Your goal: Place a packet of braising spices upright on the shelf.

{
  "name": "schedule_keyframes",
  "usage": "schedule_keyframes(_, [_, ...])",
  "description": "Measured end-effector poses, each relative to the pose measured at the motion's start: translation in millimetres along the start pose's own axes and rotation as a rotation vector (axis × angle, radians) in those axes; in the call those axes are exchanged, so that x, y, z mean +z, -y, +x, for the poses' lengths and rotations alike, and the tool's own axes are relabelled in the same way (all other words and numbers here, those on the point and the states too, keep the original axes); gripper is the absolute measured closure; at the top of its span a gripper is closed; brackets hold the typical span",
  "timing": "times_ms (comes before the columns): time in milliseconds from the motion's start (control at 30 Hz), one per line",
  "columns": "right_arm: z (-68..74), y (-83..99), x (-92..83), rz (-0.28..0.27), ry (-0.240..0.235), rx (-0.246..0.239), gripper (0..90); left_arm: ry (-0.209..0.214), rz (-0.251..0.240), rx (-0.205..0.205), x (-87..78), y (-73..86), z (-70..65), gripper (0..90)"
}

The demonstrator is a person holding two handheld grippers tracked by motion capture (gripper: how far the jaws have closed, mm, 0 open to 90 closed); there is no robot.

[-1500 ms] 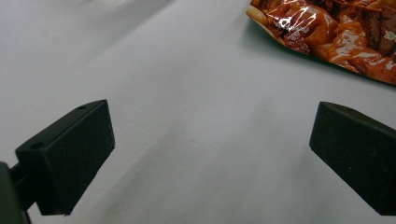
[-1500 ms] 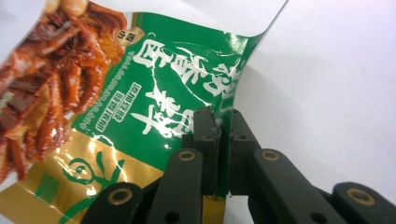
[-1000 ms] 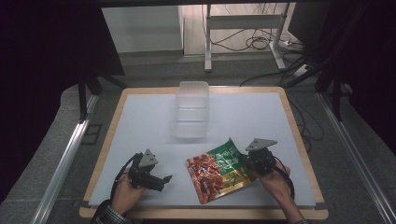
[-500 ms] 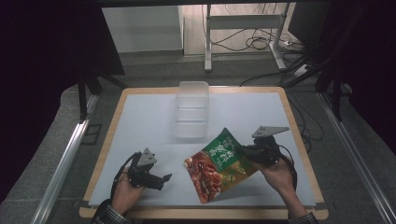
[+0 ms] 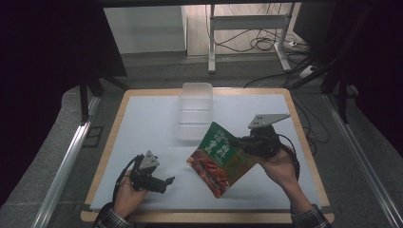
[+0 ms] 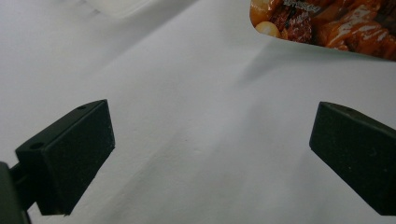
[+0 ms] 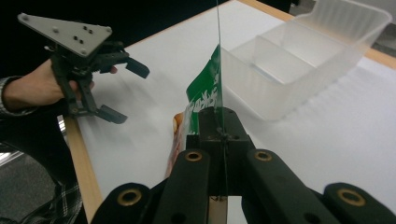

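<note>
A green and red food pouch (image 5: 219, 158) hangs tilted above the white table, lifted off the surface. My right gripper (image 5: 241, 141) is shut on the pouch's right edge; in the right gripper view the pouch (image 7: 205, 93) stands edge-on between the closed jaws of the right gripper (image 7: 219, 128). My left gripper (image 5: 167, 184) rests low near the table's front left, open and holding nothing. It shows as the open left gripper (image 7: 119, 93) across the table in the right gripper view. Beyond the open left gripper (image 6: 210, 154), a corner of the pouch (image 6: 327, 23) floats over the table.
A clear plastic container (image 5: 194, 110) with compartments stands at the back middle of the white mat (image 5: 142, 128), just beyond the pouch. It appears as the clear container (image 7: 303, 51) to the right in the right gripper view. A wooden rim (image 5: 304, 142) borders the table.
My right gripper has raised the pouch off the table and carried it up and back toward the container. The left gripper has stayed in place.
</note>
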State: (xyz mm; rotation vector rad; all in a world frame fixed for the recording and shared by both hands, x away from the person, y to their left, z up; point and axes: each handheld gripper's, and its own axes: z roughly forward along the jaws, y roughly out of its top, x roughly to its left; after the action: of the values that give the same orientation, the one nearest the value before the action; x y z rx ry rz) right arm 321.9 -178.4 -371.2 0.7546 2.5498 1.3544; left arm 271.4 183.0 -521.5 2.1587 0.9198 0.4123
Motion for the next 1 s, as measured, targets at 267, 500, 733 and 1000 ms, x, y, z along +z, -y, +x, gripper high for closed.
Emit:
schedule_keyframes(267, [7.5,-16.0,-5.9,-0.010,-0.009,-0.035,89.4,0.001,-0.004,0.001,-0.6,-0.2,0.0,0.0])
schedule_keyframes(500, [6.0,-25.5,-13.5,-0.007,0.031,-0.063,89.4,0.001,-0.002,0.004,-0.3,-0.3,-0.3,0.0])
schedule_keyframes(733, [-7.0,-30.9,-24.9,-0.028,0.053,-0.041,89.4,0.002,0.002,0.003,0.2,-0.2,-0.4,0.0])
schedule_keyframes(1000, [-14.8,-40.6,-35.0,-0.029,0.052,-0.028,89.3,0.002,-0.004,0.004,-0.4,-0.4,-0.3,0.1])
